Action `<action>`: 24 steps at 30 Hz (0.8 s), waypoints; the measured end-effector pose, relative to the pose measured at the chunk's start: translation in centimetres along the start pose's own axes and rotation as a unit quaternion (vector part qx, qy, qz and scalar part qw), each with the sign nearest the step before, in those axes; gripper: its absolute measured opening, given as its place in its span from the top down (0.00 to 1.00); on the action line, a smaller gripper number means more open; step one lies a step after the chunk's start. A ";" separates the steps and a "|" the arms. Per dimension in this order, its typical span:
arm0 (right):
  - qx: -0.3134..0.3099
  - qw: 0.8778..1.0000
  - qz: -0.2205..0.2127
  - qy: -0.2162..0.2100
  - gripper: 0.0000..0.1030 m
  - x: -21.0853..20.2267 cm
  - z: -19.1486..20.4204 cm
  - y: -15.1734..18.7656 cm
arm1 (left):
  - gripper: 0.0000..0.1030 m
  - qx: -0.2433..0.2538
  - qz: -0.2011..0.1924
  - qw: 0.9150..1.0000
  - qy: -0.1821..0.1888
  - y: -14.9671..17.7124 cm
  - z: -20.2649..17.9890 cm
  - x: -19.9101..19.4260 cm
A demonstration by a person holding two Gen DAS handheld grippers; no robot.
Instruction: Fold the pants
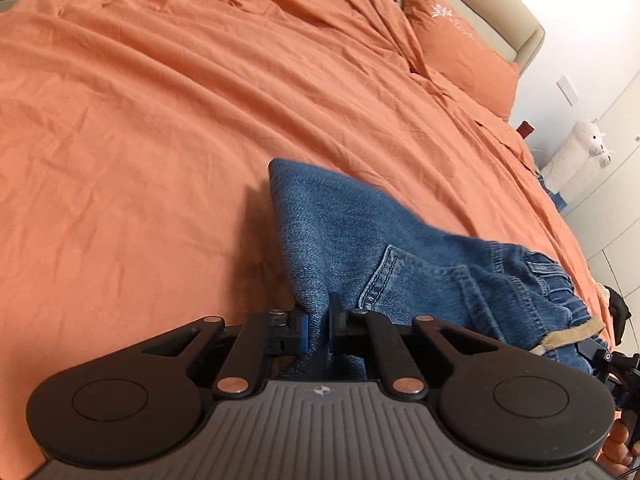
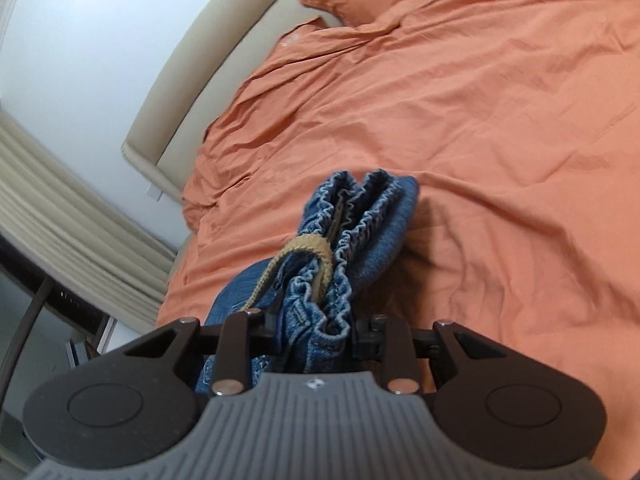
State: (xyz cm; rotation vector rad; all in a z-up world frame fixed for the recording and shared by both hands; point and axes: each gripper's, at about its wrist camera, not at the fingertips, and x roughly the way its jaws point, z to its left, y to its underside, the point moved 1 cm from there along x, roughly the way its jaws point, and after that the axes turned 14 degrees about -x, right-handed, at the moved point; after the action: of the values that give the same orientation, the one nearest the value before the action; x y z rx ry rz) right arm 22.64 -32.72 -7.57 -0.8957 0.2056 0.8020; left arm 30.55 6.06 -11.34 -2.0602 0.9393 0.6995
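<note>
Blue denim pants (image 1: 360, 240) hang lifted over the orange bed. My left gripper (image 1: 318, 326) is shut on a fold of the denim below a back pocket. In the right wrist view my right gripper (image 2: 314, 332) is shut on the bunched elastic waistband of the pants (image 2: 344, 232), where a tan drawstring (image 2: 308, 246) loops across. At the right edge of the left wrist view the other gripper (image 1: 616, 364) shows beside the waistband, with part of a hand (image 1: 618, 446) under it.
A wrinkled orange bedsheet (image 1: 160, 120) spreads out beyond the pants. An orange pillow (image 1: 456, 40) lies against the beige headboard (image 2: 208, 60). A white plush toy (image 1: 580, 152) stands past the bed's right side. Beige curtains (image 2: 52, 184) hang at the left in the right wrist view.
</note>
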 end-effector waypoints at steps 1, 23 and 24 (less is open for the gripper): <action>-0.003 1.000 0.001 -0.002 0.77 -0.3 0.7 0.0 | 0.92 0.005 -0.002 1.000 0.001 0.1 -0.3 -0.7; -0.059 0.992 0.007 -0.108 0.77 4.1 18.5 -0.4 | 0.92 0.021 -0.073 0.997 -0.018 -7.8 5.8 -17.0; -0.062 0.992 0.011 -0.112 0.77 5.4 19.2 -0.4 | 0.92 0.021 -0.077 0.996 -0.024 -8.5 6.7 -17.3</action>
State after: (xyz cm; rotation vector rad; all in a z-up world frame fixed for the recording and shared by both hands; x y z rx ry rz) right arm 23.67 -15.36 2.17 -0.9134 -0.0328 0.9375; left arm 26.23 21.91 0.74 -2.0454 0.7516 0.6396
